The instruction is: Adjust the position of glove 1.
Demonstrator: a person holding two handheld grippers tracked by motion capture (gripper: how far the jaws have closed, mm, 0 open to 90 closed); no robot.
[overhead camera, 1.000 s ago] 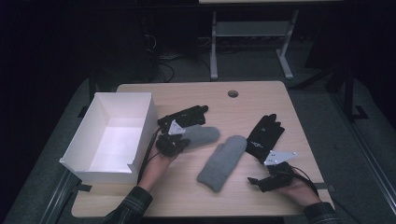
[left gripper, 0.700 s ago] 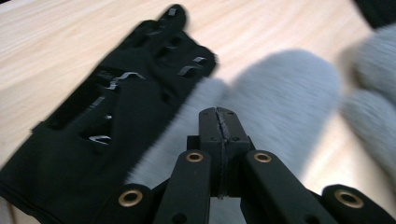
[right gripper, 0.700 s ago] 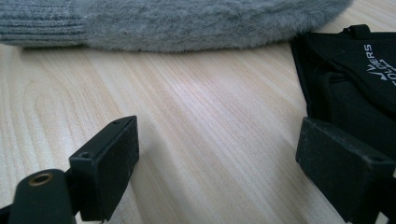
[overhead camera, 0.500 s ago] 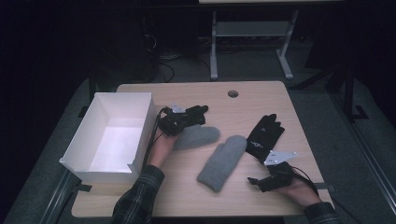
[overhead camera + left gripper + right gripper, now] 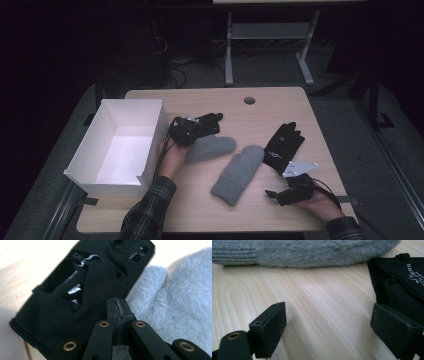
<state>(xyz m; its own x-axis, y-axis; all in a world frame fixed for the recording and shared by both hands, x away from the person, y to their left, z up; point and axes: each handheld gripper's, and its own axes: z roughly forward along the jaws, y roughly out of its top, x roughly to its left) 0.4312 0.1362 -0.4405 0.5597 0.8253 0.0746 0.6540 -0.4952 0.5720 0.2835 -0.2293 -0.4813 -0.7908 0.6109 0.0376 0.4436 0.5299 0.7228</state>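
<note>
Two grey fuzzy mittens and two black gloves lie on the wooden table (image 5: 260, 112). My left gripper (image 5: 196, 130) (image 5: 117, 302) is shut, its tips resting at the edge of one black glove (image 5: 212, 120) (image 5: 75, 302), right beside a grey mitten (image 5: 212, 147) (image 5: 180, 302); I see no cloth between the jaws. The second grey mitten (image 5: 240, 172) (image 5: 312, 252) lies mid-table. My right gripper (image 5: 273, 194) (image 5: 332, 317) sits low on the table near the front right, open, with bare wood between its jaws. The other black glove (image 5: 285, 145) (image 5: 402, 277), with white lettering, lies just beside its right jaw.
A white open box (image 5: 132, 102) stands at the table's left, close to my left hand. A round cable hole (image 5: 249, 100) sits near the far edge. A metal stand (image 5: 265, 35) is on the floor beyond the table.
My left hand has moved away from the person, up to the black glove beside the box. The right gripper, mittens and other glove have stayed put.
</note>
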